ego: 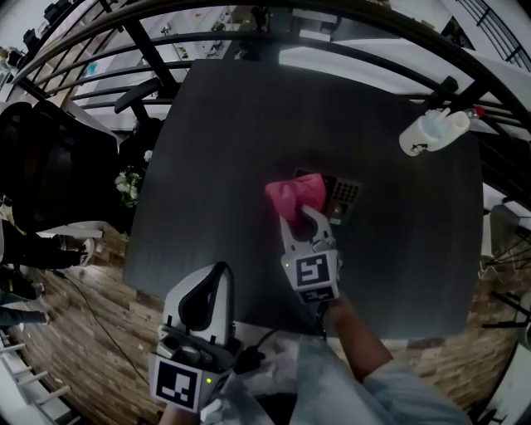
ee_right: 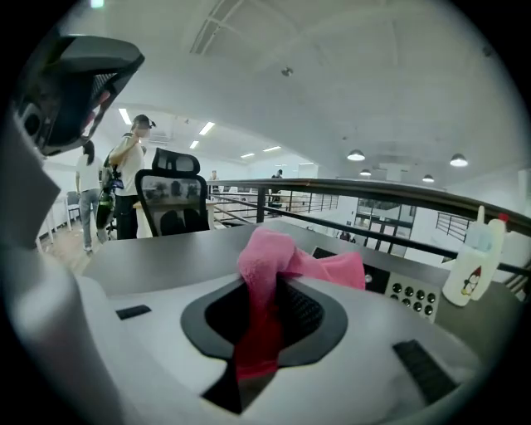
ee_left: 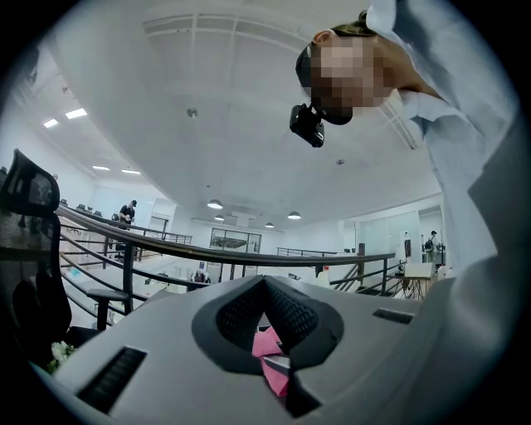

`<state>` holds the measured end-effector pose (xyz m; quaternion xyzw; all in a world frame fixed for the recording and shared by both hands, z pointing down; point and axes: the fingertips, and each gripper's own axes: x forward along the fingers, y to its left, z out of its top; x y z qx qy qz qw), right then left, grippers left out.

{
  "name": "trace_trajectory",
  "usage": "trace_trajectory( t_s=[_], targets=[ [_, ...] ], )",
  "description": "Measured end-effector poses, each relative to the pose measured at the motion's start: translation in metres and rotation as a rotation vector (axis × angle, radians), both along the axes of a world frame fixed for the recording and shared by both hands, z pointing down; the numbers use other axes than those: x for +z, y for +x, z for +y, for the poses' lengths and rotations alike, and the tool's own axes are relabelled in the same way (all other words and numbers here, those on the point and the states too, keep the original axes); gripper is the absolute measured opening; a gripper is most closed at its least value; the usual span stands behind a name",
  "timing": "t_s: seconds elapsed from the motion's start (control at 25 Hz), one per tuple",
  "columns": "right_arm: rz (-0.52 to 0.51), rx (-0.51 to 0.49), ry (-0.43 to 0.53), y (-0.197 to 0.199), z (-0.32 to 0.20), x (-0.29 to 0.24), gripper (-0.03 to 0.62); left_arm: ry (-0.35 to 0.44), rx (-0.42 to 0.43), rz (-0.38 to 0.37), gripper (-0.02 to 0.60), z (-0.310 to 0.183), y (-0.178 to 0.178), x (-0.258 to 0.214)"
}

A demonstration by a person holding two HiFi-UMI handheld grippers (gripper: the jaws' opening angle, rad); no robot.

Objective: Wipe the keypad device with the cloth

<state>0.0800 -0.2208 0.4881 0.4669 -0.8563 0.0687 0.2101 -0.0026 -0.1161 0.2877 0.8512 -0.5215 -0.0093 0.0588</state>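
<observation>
The right gripper (ego: pixel 304 217) reached out over the dark bench (ego: pixel 216 149), held in the person's right hand (ego: pixel 342 314). Its fingers (ee_right: pixel 311 314) were closed on the pink cloth (ego: pixel 294 196). In the right gripper view a strip of the cloth ran down between the two ribbed pads, and the rest bunched up in a loose mound above the tips. That mound lay on the left end of the keypad device (ego: pixel 343 196) and covered that part of it. The right end was left bare, with its rows of small round buttons showing. The device lay flat on the bench, roughly in the middle and just beyond the right gripper's tips.

The left gripper (ego: pixel 219 269) was held back at the near edge of the bench, well apart from the cloth and the device and tilted upward. In the left gripper view its fingers (ee_left: pixel 292 314) were drawn together with the tips meeting, and nothing was held between the pads. A sliver of pink showed through the narrow gap lower down, from farther off.

A white bottle (ego: pixel 431 131) stood near the far right corner of the bench, close to the black railing (ego: pixel 332 18) and well away from the device. To the left of the bench stood a black office chair (ego: pixel 50 174), with a small bunch of white flowers (ego: pixel 127 187) beside it.
</observation>
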Motion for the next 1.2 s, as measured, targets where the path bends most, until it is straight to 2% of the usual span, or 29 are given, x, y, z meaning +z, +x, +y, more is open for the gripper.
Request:
trace_trajectory(
  t_s=[0.16, 0.32, 0.52, 0.84, 1.2],
  targets=[
    [-0.049, -0.051, -0.026, -0.012, 0.012, -0.01, 0.071, 0.002, 0.012, 0.003, 0.005, -0.001, 0.003, -0.002],
    [-0.1, -0.037, 0.054, -0.005, 0.002, -0.051, 0.071, 0.01, 0.02, 0.009, 0.005, -0.003, 0.005, -0.004],
    [-0.084, 0.062, 0.152, 0.021, -0.036, -0.079, 0.071, 0.017, 0.022, 0.017, 0.005, -0.003, 0.008, -0.007],
    [-0.031, 0.248, 0.128, 0.087, -0.054, -0.053, 0.071, 0.006, 0.027, 0.012, 0.005, -0.003, 0.01, -0.003],
    [-0.082, 0.419, 0.098, 0.155, -0.039, -0.045, 0.071, 0.0, 0.087, 0.014, 0.005, -0.007, 0.03, 0.0]
  ],
)
